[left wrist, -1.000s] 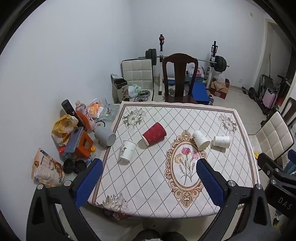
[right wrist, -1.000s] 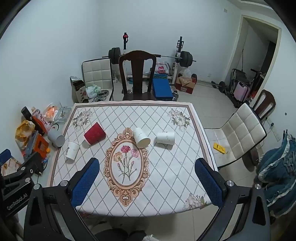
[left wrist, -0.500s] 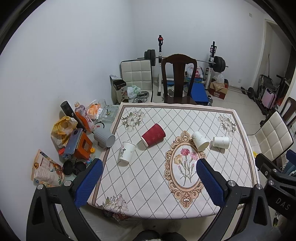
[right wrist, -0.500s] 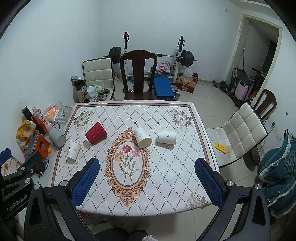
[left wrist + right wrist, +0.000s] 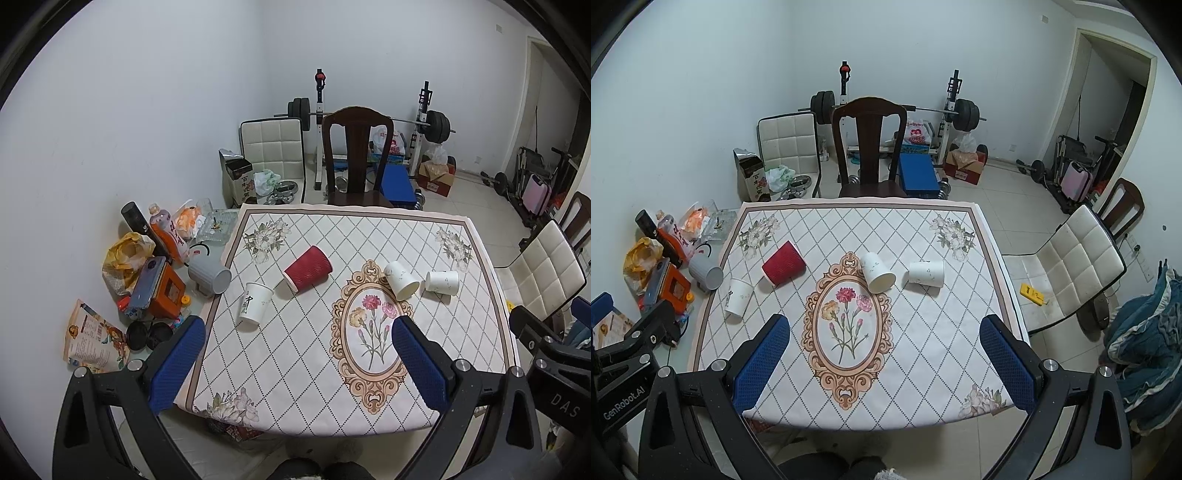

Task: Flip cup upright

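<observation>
Several paper cups lie on their sides on the floral tablecloth point(image 5: 295, 369): a red ribbed cup point(image 5: 308, 268) point(image 5: 783, 263), a white cup with black writing point(image 5: 255, 302) point(image 5: 738, 297) near the left edge, and two white cups point(image 5: 402, 280) point(image 5: 442, 282) right of centre, also in the right wrist view point(image 5: 877, 272) point(image 5: 926, 273). My left gripper point(image 5: 295, 334) is open and empty, high above the table's near edge. My right gripper point(image 5: 884, 334) is open and empty, likewise high above the near edge.
A dark wooden chair point(image 5: 356, 162) stands at the table's far side, a white padded chair point(image 5: 1071, 258) at its right. A grey mug point(image 5: 209, 275), bottles and bags clutter the low surface at the left. Weights and a barbell rack point(image 5: 897, 107) stand at the back wall.
Both views have shifted slightly back and up from the table; the cups have not moved. Both grippers stay open.
</observation>
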The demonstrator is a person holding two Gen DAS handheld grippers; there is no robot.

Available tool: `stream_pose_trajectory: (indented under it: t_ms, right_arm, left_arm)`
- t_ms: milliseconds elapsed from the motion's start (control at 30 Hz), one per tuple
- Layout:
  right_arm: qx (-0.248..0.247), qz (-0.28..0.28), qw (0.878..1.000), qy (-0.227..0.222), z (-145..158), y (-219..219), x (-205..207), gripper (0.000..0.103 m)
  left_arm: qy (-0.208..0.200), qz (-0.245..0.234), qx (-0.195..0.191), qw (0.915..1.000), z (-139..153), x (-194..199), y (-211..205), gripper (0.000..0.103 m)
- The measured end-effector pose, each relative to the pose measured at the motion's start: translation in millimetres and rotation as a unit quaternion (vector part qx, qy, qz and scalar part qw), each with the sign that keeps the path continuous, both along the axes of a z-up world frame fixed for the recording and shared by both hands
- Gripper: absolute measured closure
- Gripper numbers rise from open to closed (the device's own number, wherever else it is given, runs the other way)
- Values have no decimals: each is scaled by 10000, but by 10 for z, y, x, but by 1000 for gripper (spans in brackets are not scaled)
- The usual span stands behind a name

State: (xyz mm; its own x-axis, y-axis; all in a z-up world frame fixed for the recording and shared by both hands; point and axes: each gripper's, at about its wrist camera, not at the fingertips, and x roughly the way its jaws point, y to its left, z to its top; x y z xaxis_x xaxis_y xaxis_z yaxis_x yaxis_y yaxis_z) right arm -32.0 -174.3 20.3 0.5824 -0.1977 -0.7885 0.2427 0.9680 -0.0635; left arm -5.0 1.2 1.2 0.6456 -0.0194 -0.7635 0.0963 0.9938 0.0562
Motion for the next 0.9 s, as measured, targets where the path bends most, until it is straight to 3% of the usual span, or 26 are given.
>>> stream_pose_trajectory:
  t_ms: [900]
  right_arm:
    - [-8,2,10000,22,-11,25,28,0]
  left_arm:
    - [7,-4,-12,10000,4,9,-8,0]
